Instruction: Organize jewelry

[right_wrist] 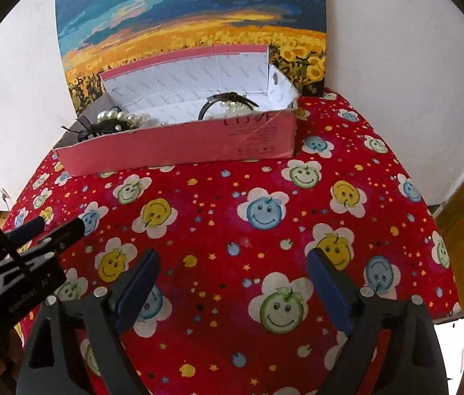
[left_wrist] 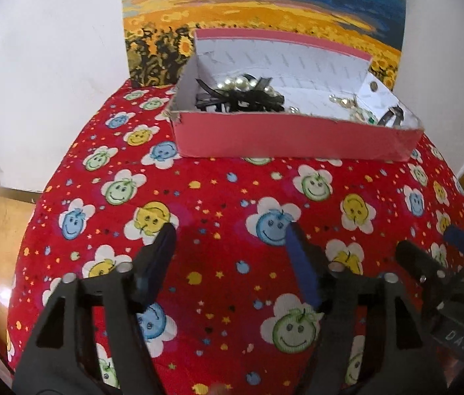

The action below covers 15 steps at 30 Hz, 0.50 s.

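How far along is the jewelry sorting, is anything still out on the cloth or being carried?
Done, as it looks: the pearl string, black ribbon pieces and other small pieces lie in the pink box; no jewelry shows on the red cloth. In hand: nothing; the left tongs and right tongs are open and empty above the cloth. Left: possibly tidying inside the box, which looks jumbled.

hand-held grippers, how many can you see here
2. The left hand-held gripper hangs open over the red smiley cloth, short of the pink box. The right hand-held gripper hangs open beside it, also empty.
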### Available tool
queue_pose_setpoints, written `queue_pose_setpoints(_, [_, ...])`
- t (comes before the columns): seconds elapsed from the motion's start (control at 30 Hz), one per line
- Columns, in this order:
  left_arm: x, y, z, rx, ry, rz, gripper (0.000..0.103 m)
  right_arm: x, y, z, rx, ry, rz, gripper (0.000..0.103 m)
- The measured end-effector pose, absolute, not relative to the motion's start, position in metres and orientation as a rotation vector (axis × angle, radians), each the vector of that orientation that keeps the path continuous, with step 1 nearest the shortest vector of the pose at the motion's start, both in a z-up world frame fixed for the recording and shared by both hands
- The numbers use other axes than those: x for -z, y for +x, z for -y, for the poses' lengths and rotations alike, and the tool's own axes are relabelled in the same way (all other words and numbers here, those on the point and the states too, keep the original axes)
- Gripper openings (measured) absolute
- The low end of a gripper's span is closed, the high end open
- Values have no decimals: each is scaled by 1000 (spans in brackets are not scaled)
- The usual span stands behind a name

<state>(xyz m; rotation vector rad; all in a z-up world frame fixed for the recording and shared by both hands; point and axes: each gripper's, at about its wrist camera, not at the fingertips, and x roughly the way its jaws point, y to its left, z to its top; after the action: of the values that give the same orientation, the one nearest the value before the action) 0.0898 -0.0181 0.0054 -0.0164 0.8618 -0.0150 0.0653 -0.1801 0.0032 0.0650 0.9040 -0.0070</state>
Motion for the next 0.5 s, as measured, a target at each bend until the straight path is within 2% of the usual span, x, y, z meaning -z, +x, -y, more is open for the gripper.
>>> queue_pose_setpoints(0.13, [-4, 91, 20, 9, -8, -869, 68, 0, 68, 180, 23, 68, -926, 92])
queue_pose_setpoints(0.5, [-5, 89, 22, 1, 13, -856, 70, -4, 65, 176, 74, 31, -908, 92])
